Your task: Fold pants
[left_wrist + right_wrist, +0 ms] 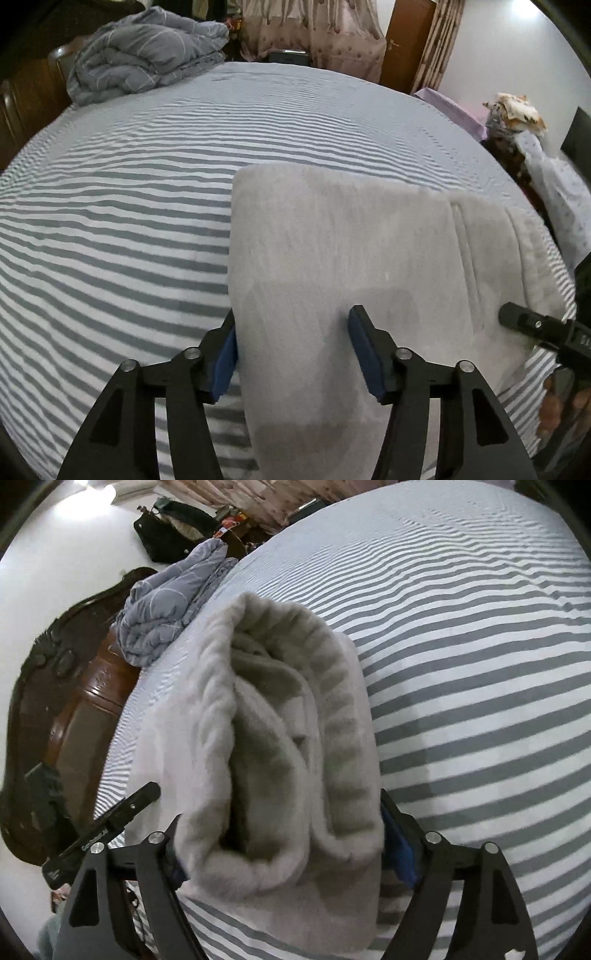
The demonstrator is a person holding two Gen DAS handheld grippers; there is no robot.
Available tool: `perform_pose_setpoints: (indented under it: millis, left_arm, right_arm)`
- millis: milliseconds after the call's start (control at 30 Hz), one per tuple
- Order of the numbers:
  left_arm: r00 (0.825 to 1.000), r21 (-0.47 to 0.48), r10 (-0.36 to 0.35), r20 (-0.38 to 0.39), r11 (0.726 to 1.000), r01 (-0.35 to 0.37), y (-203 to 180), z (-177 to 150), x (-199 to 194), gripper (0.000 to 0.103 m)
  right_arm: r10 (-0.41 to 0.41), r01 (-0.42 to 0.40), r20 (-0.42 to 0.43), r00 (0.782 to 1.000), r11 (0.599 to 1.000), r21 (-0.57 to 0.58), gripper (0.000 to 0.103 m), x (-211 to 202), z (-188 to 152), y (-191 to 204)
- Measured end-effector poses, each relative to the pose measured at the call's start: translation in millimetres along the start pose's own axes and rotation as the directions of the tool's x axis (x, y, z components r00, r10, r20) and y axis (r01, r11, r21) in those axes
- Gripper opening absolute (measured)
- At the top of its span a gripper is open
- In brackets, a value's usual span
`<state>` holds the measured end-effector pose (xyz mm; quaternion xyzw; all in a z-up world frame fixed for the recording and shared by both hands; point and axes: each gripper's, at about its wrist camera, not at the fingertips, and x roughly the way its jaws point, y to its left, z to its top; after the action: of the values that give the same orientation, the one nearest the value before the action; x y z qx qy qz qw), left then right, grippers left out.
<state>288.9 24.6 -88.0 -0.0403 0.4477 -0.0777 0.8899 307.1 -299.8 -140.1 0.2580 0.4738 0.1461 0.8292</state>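
Note:
Pale grey fleece pants [351,251] lie folded in a thick rectangle on the striped bed sheet [110,221]. My left gripper [295,350] is open over the near left part of the fold: its left pad sits at the fabric's edge and its right pad rests on top. In the right wrist view the ribbed waistband end of the pants [280,701] bulges up between the wide-set jaws of my right gripper [280,808], which is open; its left finger is mostly hidden behind the cloth. One black finger of the left gripper [129,808] shows beside the bundle.
A crumpled grey duvet [147,51] lies at the far corner of the bed, next to a dark wooden headboard [74,701]. Curtains [314,29] and a brown door [406,40] stand beyond the bed. A heap of clothes [517,118] lies off the right edge.

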Motion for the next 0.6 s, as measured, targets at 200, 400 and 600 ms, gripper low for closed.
perform_pose_setpoints:
  millis: [200,400,600]
  left_arm:
    - [1.0,-0.033,0.011,-0.006,0.999,-0.011,3,-26,-9,0.068]
    - [0.999,-0.059,0.05,-0.006,0.997,-0.05,-5,-37,-31,0.068]
    - [0.996,-0.046,0.09,-0.01,0.995,-0.09,-20,-57,-60,0.07]
  right_arm:
    - [-0.072,0.071,-0.004,0.997,0.997,-0.037,0.082,-7,-22,5]
    - [-0.158,0.161,0.04,0.987,0.982,-0.094,0.082,-27,-29,28]
    - [-0.26,0.283,0.13,0.957,0.937,-0.207,0.083,-61,-40,71]
